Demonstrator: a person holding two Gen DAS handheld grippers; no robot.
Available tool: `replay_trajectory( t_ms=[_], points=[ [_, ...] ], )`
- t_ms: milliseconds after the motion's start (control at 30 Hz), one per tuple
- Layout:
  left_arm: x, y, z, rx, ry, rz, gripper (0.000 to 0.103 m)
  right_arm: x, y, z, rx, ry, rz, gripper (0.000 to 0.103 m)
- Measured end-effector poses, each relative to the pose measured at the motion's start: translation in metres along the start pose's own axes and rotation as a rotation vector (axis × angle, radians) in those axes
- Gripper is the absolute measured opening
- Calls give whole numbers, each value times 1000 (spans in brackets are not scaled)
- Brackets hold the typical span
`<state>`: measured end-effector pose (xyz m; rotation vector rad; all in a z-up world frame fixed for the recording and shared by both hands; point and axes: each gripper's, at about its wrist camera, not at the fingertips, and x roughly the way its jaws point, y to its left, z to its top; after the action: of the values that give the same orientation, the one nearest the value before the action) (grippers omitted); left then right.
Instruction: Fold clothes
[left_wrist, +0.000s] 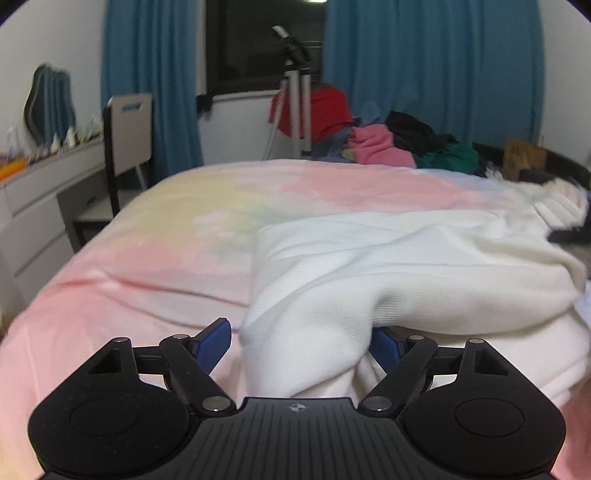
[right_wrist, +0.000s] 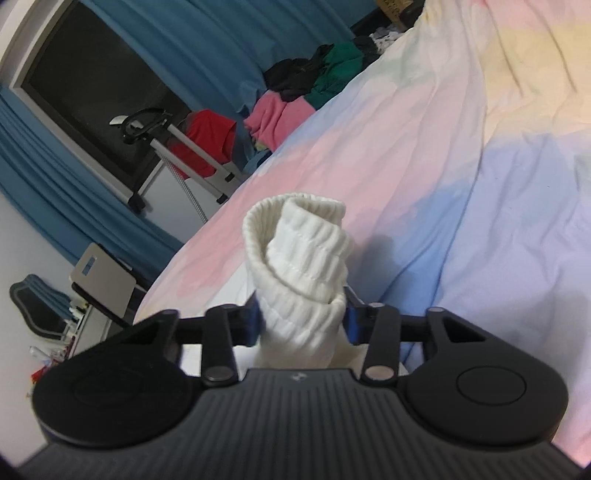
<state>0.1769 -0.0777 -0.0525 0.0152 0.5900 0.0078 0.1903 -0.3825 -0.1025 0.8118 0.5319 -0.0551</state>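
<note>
Plainly no legible writing, right gripper (right_wrist: 301, 321) fingers pinching white ribbed cuff (right_wrist: 303, 258)

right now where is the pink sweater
In the left wrist view the pink sweater lies in the clothes pile at the bed's far edge, right of the red garment, left of the green one.

We see the left gripper (left_wrist: 301, 345) as a matte black body with a ribbed centre plate bearing a small round crosshair emblem, flanked by two round housings. Black link arms with silver pivot pins carry blue finger pads (left_wrist: 212, 347). The right gripper (right_wrist: 303, 319) is built the same.
</note>
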Motion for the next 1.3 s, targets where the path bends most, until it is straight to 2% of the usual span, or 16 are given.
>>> replay_trajectory(
  t_ms=[133,300,367,467,567,667,733,800,867,933,1000,1133,1300],
  points=[
    [-19,6,-2,-72,2,-4,78,-14,-1,-7,0,-5,14,36],
    [-37,18,-8,-121,-6,15,78,-39,1,-6,15,-57,83,35],
    [-43,23,-14,-148,9,20,78,-42,-4,-7,23,-65,63,35],
    [-40,25,-21,-157,36,35,78,-27,-24,-14,94,-25,-5,35],
    [-39,30,-21,-169,44,32,78,-21,-37,-18,145,-18,-45,41],
    [-39,32,-21,-173,46,39,78,-21,-34,-18,119,-21,-58,45],
    [-38,38,-21,-201,59,38,79,-21,-32,-20,109,-15,-70,52],
    [-36,42,-22,-232,71,41,79,-18,-38,-20,142,14,-75,71],
    [-34,44,-23,-259,82,47,79,-12,-49,-21,206,60,-51,78],
    [-33,46,-23,-280,90,51,80,-5,-57,-24,271,107,-15,78],
    [-32,47,-23,-287,92,59,82,-1,-55,-26,265,126,-12,84],
    [-32,50,-24,-312,103,66,83,2,-43,-28,216,162,14,85],
    [-31,49,-24,-327,108,82,83,-14,-18,-25,115,127,98,85]
  ],
)
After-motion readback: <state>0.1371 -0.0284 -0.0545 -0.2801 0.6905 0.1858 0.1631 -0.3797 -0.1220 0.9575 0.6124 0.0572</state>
